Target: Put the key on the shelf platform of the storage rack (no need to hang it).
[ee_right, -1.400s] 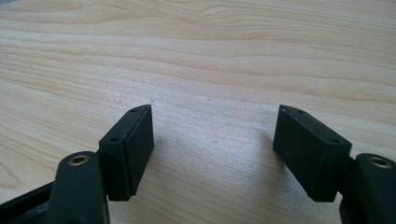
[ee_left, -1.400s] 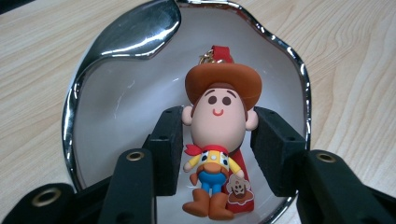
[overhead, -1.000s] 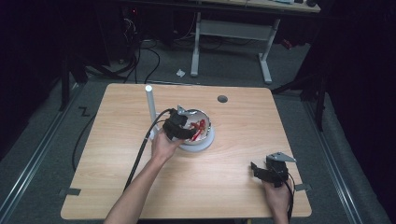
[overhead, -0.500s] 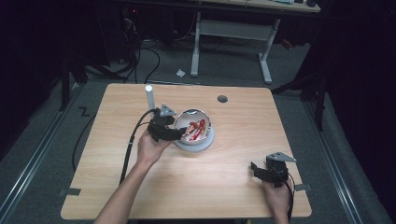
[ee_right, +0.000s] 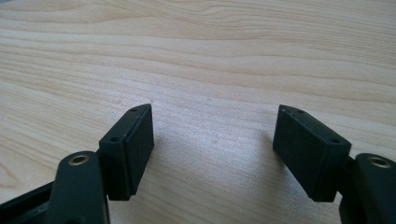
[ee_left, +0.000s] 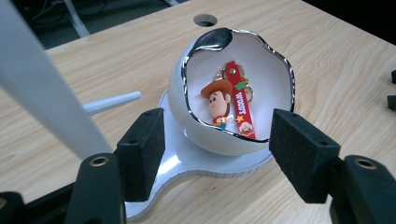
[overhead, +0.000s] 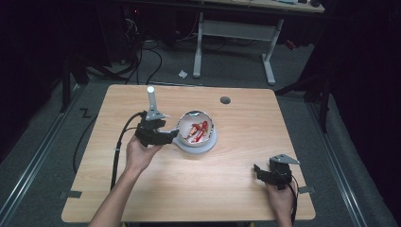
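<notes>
Pale wooden table (overhead: 227,189) under the lights, dark floor and cables all round it. Closest in, near the table's front right corner, the right gripper (overhead: 270,174) rests low on the bare wood, its jaws spread wide with nothing between them. Further in, left of the table's middle, the left gripper (overhead: 166,137) hangs just beside the bowl's flat base, and its jaws have just been opening: they stand apart, pads clear of everything, gripping nothing. Beyond its tips sits the white bowl (ee_left: 187,112), wavy silver rim, tipped toward that gripper's camera. Inside lies the cowboy keychain (ee_left: 218,103) with its red strap (ee_left: 240,109). A white post (overhead: 151,100) stands behind the left gripper, and near the far edge a round hole (overhead: 225,100)
</notes>
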A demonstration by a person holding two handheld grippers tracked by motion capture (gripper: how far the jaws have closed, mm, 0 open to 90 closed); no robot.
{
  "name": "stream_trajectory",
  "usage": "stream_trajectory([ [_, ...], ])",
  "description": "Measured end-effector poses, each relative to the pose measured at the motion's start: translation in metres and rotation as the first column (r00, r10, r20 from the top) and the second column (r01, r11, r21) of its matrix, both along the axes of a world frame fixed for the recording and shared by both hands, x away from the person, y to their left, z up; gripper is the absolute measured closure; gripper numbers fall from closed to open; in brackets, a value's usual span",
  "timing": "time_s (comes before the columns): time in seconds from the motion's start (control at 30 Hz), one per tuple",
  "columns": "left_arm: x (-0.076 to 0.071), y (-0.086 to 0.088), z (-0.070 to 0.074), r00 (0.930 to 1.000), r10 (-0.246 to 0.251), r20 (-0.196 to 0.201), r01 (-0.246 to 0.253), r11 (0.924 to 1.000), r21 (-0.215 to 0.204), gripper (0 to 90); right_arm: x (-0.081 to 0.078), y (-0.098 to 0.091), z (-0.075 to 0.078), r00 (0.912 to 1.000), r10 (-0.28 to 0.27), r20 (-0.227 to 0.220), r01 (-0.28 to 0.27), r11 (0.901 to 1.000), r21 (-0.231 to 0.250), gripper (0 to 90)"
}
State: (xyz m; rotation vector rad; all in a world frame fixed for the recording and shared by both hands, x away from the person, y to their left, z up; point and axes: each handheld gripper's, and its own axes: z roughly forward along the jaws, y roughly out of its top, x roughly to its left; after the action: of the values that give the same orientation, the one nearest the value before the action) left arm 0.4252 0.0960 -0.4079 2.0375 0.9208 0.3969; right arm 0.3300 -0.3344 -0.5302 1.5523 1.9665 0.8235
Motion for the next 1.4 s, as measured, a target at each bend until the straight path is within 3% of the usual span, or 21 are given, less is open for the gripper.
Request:
stream_trajectory([
  [0.33,-0.015,0.023,0.014,0.9992,0.021,0.033,-0.020,0.9995,-0.023,36.5,0.000,0.000,0.000,1.0000,0.000,0.000,0.000,1.0000,0.000,29.3],
  [0.9,-0.028,0.055,0.014,0.9969,0.073,0.031,-0.071,0.9964,-0.046,36.7,0.000,0.000,0.000,1.0000,0.000,0.000,0.000,1.0000,-0.001,29.3],
  [1.4,-0.041,0.082,0.016,0.9907,0.129,0.044,-0.126,0.9901,-0.061,36.5,0.000,0.000,0.000,1.0000,0.000,0.000,0.000,1.0000,-0.001,29.3],
])
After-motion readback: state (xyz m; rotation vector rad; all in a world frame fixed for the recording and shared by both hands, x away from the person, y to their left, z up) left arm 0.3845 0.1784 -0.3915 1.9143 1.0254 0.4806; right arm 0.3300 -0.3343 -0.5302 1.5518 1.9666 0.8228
